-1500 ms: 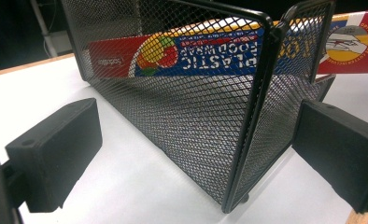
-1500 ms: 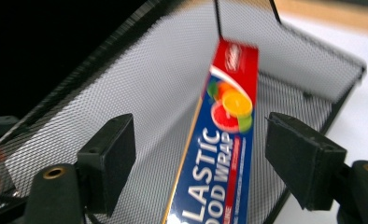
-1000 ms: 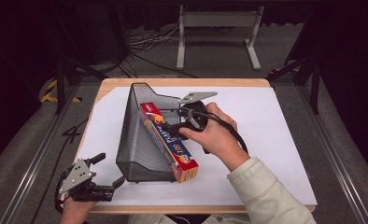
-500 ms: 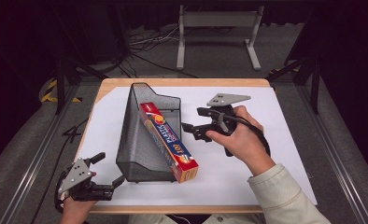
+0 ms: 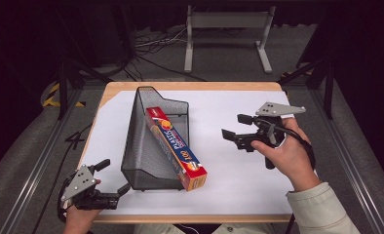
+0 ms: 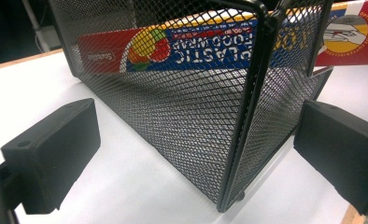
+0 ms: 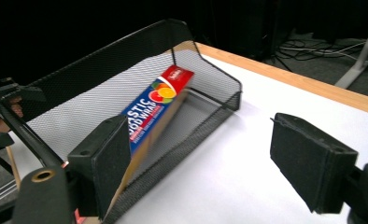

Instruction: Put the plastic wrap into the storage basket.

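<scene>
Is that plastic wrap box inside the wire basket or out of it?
Mostly in. The box lies slanted in the basket, its far end against the mesh wall, its near end poking out past the open front.

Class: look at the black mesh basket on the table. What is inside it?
One plastic wrap box lies slanted inside the mesh basket, one end sticking out past the basket's open near end. The mesh and the box hide part of the basket floor, so anything small beneath cannot be seen.
</scene>
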Demonstrator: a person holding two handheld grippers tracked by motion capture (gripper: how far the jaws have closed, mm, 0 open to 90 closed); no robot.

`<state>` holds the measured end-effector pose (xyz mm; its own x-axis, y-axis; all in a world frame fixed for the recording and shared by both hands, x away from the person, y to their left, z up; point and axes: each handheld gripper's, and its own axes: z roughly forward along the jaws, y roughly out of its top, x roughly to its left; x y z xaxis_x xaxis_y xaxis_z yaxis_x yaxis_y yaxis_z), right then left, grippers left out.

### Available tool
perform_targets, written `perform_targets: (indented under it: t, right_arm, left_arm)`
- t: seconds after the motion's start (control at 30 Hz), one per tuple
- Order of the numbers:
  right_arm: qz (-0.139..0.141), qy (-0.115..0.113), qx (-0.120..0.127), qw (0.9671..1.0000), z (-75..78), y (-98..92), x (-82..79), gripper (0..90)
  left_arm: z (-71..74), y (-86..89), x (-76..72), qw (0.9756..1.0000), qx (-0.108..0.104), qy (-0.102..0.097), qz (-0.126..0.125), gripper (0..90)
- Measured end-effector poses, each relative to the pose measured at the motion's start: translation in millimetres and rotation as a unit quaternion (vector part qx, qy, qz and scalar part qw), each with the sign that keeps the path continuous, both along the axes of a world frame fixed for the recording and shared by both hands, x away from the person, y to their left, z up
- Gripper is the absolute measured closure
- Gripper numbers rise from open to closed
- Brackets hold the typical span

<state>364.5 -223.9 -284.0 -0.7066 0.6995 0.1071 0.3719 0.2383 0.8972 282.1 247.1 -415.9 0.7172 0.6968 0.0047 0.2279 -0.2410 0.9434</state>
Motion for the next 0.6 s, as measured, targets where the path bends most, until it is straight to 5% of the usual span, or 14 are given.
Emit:
perform_targets:
  t: [0.5, 0.6]
  right_arm:
    - [-0.046, -0.012, -0.006, 0.9989, -11.6, -59.3, -8.2, 18.9]
    - [-0.064, -0.012, 0.001, 0.9979, -23.8, -72.3, -9.6, 18.9]
  left_arm:
    - [-0.1, 1.0, 0.5, 1.0, -0.002, 0.001, 0.004, 1.2]
    - [-0.2, 1.0, 0.6, 1.0, -0.007, 0.001, 0.005, 1.2]
